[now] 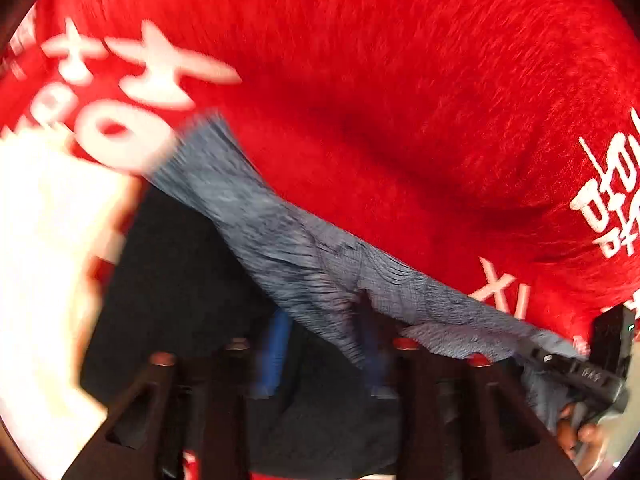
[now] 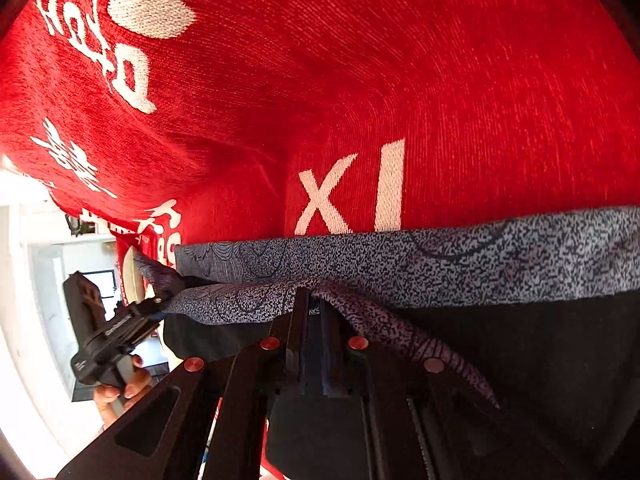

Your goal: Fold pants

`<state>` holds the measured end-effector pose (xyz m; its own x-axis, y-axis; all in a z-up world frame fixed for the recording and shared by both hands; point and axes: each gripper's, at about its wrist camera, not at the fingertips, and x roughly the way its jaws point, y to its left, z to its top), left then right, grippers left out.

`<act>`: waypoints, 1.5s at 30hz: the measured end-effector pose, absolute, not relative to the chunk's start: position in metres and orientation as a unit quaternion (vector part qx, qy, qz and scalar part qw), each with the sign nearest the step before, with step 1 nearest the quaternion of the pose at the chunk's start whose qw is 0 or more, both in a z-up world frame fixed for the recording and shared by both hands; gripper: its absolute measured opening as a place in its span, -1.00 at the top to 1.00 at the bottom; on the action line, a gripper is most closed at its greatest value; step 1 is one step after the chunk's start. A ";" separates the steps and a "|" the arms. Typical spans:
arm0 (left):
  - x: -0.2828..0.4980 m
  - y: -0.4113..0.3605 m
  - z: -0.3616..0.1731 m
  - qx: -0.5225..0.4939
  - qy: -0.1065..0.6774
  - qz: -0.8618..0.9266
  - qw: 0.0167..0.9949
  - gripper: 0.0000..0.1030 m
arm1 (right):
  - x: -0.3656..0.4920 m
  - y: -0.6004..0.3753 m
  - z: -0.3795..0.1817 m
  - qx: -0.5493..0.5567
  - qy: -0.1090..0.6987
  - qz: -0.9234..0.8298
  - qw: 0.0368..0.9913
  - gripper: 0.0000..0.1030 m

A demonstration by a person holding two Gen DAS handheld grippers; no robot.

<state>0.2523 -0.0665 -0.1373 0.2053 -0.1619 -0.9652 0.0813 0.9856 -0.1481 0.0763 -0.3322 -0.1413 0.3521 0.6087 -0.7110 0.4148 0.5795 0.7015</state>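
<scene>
The pants have a grey patterned waistband (image 2: 440,256) and black cloth (image 2: 540,360) below it, held up against a red blanket. My right gripper (image 2: 314,308) is shut on the grey waistband. My left gripper (image 2: 160,304) shows at the left of the right wrist view, pinching the other end of the band. In the blurred left wrist view the grey band (image 1: 288,240) runs diagonally, and my left gripper (image 1: 324,344) has its blue pads apart with a fold of cloth hanging between them. The right gripper (image 1: 532,348) holds the band at lower right.
A red blanket with white lettering (image 2: 360,80) fills the background in both views (image 1: 380,100). A bright white room with a doorway (image 2: 52,280) shows at the left of the right wrist view. A hand (image 2: 120,392) holds the left gripper's handle.
</scene>
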 end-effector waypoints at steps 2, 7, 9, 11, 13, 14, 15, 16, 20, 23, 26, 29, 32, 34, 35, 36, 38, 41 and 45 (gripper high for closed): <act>0.248 -0.060 -0.113 -0.001 0.590 -0.057 0.805 -0.62 | 0.076 -0.334 -0.141 0.455 0.563 0.077 0.685 0.84; 0.221 -0.065 -0.091 0.088 0.589 -0.071 0.801 -0.62 | 0.073 -0.337 -0.111 0.445 0.543 0.067 0.709 -0.48; 0.197 -0.084 -0.092 0.117 0.594 -0.100 0.789 -0.62 | 0.061 -0.341 -0.089 0.429 0.525 0.050 0.733 -0.56; 0.173 -0.106 -0.098 0.128 0.604 -0.133 0.776 -0.62 | 0.038 -0.341 -0.066 0.410 0.519 0.031 0.749 -0.56; 0.145 -0.129 -0.104 0.124 0.615 -0.181 0.757 -0.62 | -0.006 -0.345 -0.050 0.409 0.515 -0.002 0.753 -0.55; 0.128 -0.146 -0.108 0.124 0.619 -0.213 0.746 -0.62 | -0.031 -0.346 -0.046 0.407 0.517 -0.024 0.753 -0.55; 0.116 -0.156 -0.111 0.122 0.621 -0.231 0.739 -0.62 | -0.055 -0.350 -0.043 0.407 0.518 -0.044 0.751 -0.55; 0.101 -0.171 -0.115 0.116 0.627 -0.255 0.727 -0.62 | -0.080 -0.354 -0.041 0.409 0.519 -0.063 0.748 -0.56; 0.053 -0.220 -0.125 0.101 0.648 -0.328 0.680 -0.62 | -0.203 -0.363 -0.041 0.409 0.525 -0.162 0.729 -0.56; 0.017 -0.252 -0.125 0.122 0.645 -0.371 0.657 -0.62 | -0.277 -0.367 -0.046 0.418 0.528 -0.221 0.705 -0.56; -0.001 -0.271 -0.128 0.132 0.646 -0.395 0.639 -0.62 | -0.334 -0.371 -0.054 0.430 0.527 -0.265 0.684 -0.55; -0.021 -0.294 -0.136 0.150 0.649 -0.404 0.627 -0.62 | -0.368 -0.375 -0.067 0.446 0.524 -0.285 0.668 -0.55; -0.033 -0.300 -0.145 0.163 0.654 -0.403 0.620 -0.62 | -0.391 -0.377 -0.080 0.466 0.519 -0.287 0.656 -0.46; -0.039 -0.306 -0.151 0.165 0.655 -0.402 0.618 -0.62 | -0.399 -0.381 -0.087 0.489 0.506 -0.266 0.659 -0.33; -0.043 -0.308 -0.152 0.166 0.654 -0.401 0.619 -0.62 | -0.402 -0.383 -0.090 0.496 0.499 -0.250 0.665 -0.25; -0.045 -0.310 -0.153 0.166 0.654 -0.399 0.621 -0.62 | -0.400 -0.383 -0.094 0.497 0.497 -0.236 0.671 -0.19; -0.047 -0.313 -0.156 0.162 0.659 -0.392 0.620 -0.62 | -0.390 -0.387 -0.100 0.500 0.493 -0.205 0.682 0.15; -0.049 -0.324 -0.160 0.173 0.665 -0.375 0.623 -0.62 | -0.378 -0.391 -0.106 0.516 0.509 -0.152 0.672 0.94; -0.045 -0.334 -0.148 0.167 0.661 -0.358 0.638 -0.62 | -0.361 -0.409 -0.064 0.497 0.497 -0.098 0.704 0.95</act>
